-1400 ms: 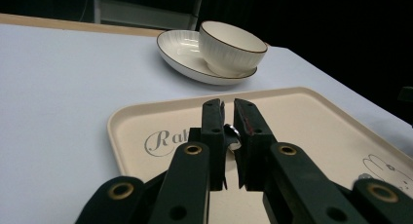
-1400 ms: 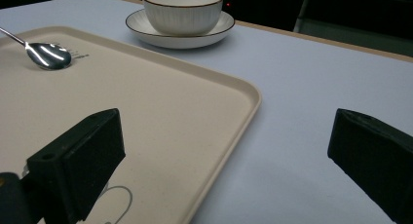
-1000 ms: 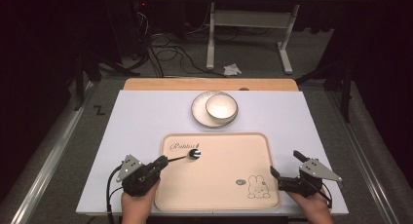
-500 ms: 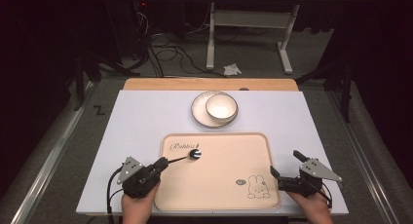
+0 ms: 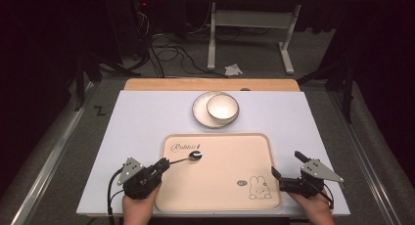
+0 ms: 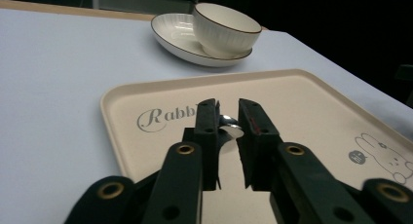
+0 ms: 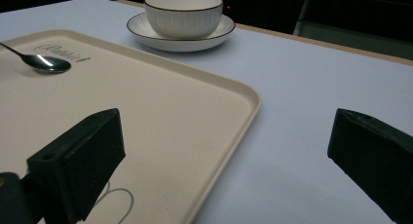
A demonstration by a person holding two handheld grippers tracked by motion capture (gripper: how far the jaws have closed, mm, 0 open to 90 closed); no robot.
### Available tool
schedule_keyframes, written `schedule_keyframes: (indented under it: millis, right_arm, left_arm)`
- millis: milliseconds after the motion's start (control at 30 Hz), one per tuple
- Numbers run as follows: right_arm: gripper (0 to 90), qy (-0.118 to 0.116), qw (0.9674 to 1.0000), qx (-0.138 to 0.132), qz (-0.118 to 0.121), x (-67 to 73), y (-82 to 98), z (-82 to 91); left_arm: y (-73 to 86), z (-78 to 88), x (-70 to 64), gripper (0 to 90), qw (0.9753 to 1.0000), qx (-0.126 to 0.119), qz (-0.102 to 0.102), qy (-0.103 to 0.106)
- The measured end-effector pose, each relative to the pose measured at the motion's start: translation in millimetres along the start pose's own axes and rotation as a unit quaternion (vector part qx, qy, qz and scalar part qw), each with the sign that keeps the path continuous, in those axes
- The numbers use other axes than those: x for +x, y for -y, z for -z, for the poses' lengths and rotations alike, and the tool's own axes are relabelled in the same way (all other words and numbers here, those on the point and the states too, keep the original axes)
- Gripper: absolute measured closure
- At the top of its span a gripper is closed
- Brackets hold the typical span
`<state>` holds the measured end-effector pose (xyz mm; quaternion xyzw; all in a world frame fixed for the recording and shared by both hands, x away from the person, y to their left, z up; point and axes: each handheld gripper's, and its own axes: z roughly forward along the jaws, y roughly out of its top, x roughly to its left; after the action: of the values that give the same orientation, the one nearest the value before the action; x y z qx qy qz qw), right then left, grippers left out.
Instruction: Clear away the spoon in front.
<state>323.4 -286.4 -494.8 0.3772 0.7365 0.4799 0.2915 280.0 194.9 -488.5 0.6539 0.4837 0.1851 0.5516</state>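
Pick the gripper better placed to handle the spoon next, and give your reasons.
Left. The left gripper has the spoon handle between its narrowly parted jaws, which have just been opening. The right gripper sits open at the tray's far edge.

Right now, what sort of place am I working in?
Probably a lab or recording bench, not a dining room: a table under a white sheet, loose cables on the grey floor, and a metal stand behind it.

The bench (image 5: 142, 122) carried a white cover, bare wood showing along its far edge; a cream tray (image 5: 220, 186) lay by the near edge; a saucer (image 5: 200, 115) sat nearer the far edge.
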Motion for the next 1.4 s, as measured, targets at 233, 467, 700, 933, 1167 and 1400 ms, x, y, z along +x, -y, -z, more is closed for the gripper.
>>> schedule_keyframes:
  millis: [233, 467, 700, 933, 1167, 1400]
  right_arm:
    - [0.7, 0.000, 1.0000, 0.000, -0.001, 0.1, 0.0, 0.2]
    - [0.7, 0.001, 1.0000, 0.000, -0.002, -0.1, 0.0, 0.4]
    - [0.7, 0.002, 1.0000, -0.001, -0.003, -0.4, -0.4, 1.1]
    - [0.7, 0.001, 1.0000, 0.001, -0.006, 0.1, -0.5, 0.7]
    - [0.8, -0.001, 1.0000, 0.000, 0.001, 0.7, -0.8, 0.3]
    - [0.9, -0.001, 1.0000, 0.000, 0.000, -0.3, -0.3, 0.5]
  left_arm:
    - [-1.1, 1.0, -5.1, 66.3, 0.9998, 0.000, -0.013, 0.013]
    - [-1.5, 0.9, -6.3, 66.3, 0.9998, 0.003, -0.015, 0.015]
    - [-2.1, 7.1, 0.9, 70.0, 0.9986, 0.044, -0.030, -0.004]
    - [20.4, 2.2, 7.1, 90.0, 0.9854, 0.151, -0.071, -0.034]
    - [27.2, -3.7, 8.4, 90.0, 0.9764, 0.193, -0.086, -0.043]
    - [31.8, -6.5, -1.0, 90.0, 0.9712, 0.215, -0.100, -0.022]
